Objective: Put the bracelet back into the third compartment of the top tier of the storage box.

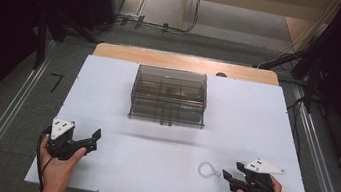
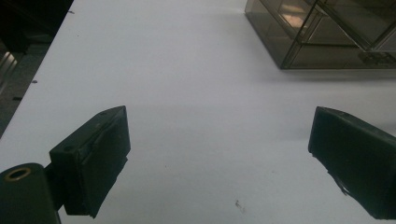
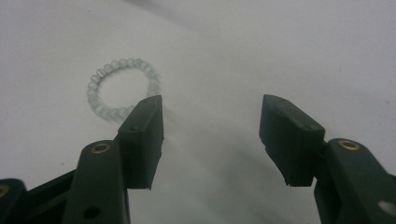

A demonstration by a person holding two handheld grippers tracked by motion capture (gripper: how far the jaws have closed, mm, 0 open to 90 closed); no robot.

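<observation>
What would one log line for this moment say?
right gripper: open, beside bracelet, nothing between jaws | left gripper: open, empty | box: closed, mid-table

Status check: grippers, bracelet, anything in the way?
Left gripper open, idle. Right gripper open, nothing between the jaws, beaded bracelet just beyond one tip. Clear box farther back, not in the way.

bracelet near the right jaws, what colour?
Pale, milky white-blue translucent beads; the bracelet shows best in the right gripper view.
</observation>
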